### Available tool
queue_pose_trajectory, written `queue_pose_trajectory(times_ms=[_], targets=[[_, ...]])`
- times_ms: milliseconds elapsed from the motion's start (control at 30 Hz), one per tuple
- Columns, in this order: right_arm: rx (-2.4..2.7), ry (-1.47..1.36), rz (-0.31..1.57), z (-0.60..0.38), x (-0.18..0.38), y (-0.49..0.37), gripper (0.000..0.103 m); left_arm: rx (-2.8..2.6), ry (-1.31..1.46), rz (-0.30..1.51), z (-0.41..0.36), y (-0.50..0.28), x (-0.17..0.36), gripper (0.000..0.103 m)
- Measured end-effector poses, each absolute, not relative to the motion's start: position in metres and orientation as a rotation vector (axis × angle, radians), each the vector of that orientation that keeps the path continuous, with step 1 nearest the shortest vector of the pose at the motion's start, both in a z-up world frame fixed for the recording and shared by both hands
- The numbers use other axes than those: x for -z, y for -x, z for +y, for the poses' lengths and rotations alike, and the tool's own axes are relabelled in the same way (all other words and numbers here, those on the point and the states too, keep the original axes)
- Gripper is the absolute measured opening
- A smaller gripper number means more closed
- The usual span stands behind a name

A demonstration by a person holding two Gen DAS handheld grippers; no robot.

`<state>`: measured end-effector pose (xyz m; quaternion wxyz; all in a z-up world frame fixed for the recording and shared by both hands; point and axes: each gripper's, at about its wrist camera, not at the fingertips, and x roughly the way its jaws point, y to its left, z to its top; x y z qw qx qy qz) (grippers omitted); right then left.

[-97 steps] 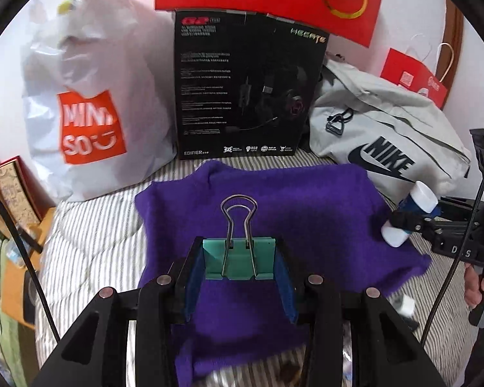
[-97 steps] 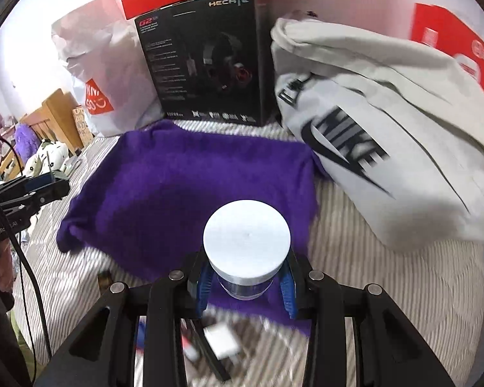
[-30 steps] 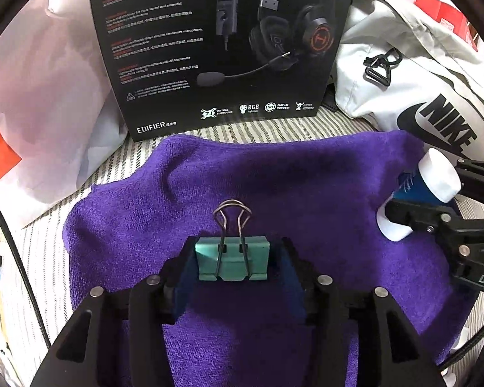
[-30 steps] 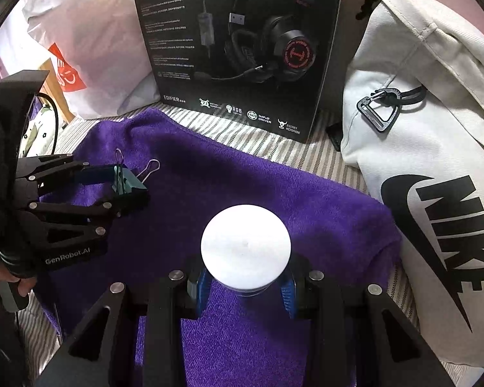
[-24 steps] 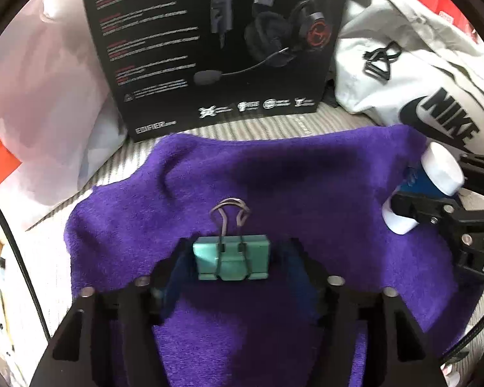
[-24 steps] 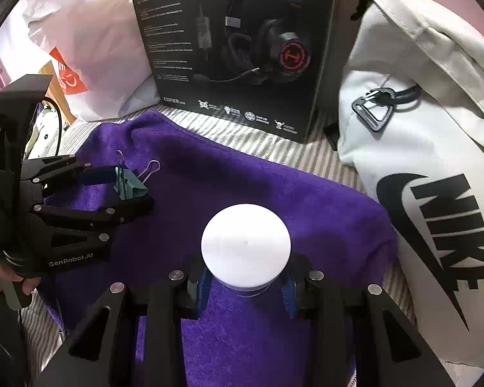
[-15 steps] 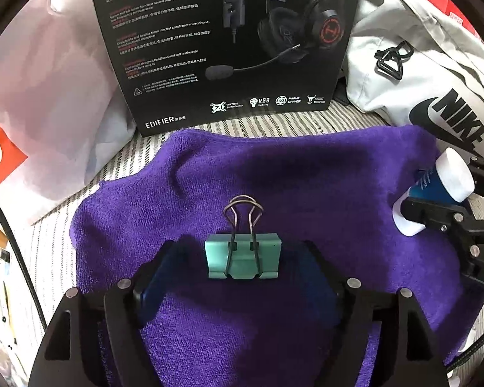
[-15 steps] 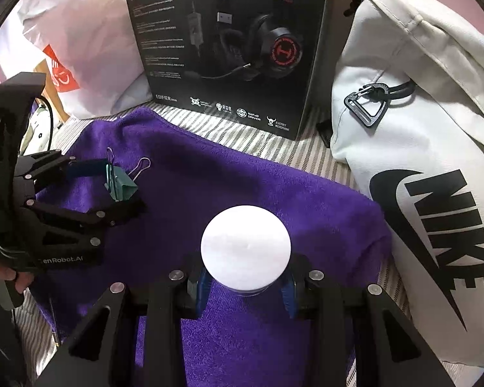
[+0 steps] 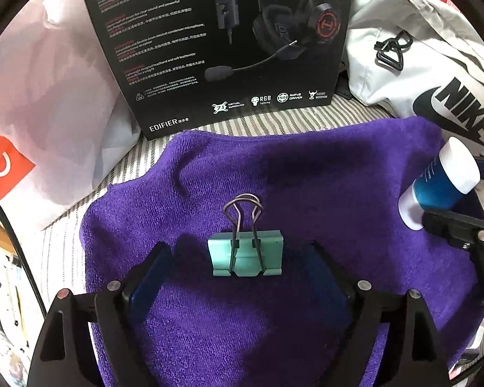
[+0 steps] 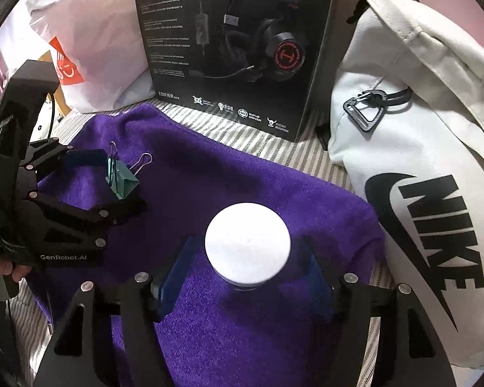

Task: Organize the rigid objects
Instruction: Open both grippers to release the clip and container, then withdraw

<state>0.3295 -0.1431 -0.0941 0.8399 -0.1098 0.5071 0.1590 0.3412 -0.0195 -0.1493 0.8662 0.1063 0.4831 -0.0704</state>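
Left gripper [image 9: 246,277] spread wide over the towel [image 9: 322,174], pads clear of the clip [image 9: 246,253] standing free between them, wire handles pointing ahead. Right gripper [image 10: 247,279] likewise parted, with gaps either side of the white-capped jar [image 10: 247,245] resting on the towel between its pads. Beyond both, headset box [image 9: 222,42] upright at the towel's far edge, Nike bag [image 10: 419,161] to the right
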Motion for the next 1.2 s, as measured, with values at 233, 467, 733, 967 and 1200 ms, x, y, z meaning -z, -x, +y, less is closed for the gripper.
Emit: queue_pose_trajectory(times_ms=[233, 467, 733, 967, 1200], targets=[[-0.291, 0.153, 1.09, -0.16, 0.088, -0.314, 0.068, 0.133, -0.227, 1.017, -0.021, -0.341, 0.15, 0.09], [-0.253, 0.045, 1.112, -0.179, 0.08, -0.279, 0.068, 0.096, -0.243, 1.031, -0.018, -0.329, 0.141, 0.093], [-0.22, 0.059, 1.107, -0.192, 0.056, -0.222, 0.069, 0.051, -0.208, 1.033, -0.003, -0.282, 0.114, 0.093], [-0.223, 0.025, 1.1, -0.195, 0.043, -0.168, 0.069, 0.034, -0.162, 1.027, 0.011, -0.219, 0.098, 0.093], [-0.223, -0.039, 1.108, -0.194, 0.04, -0.125, 0.069, -0.021, -0.099, 1.04, 0.018, -0.15, 0.108, 0.093]])
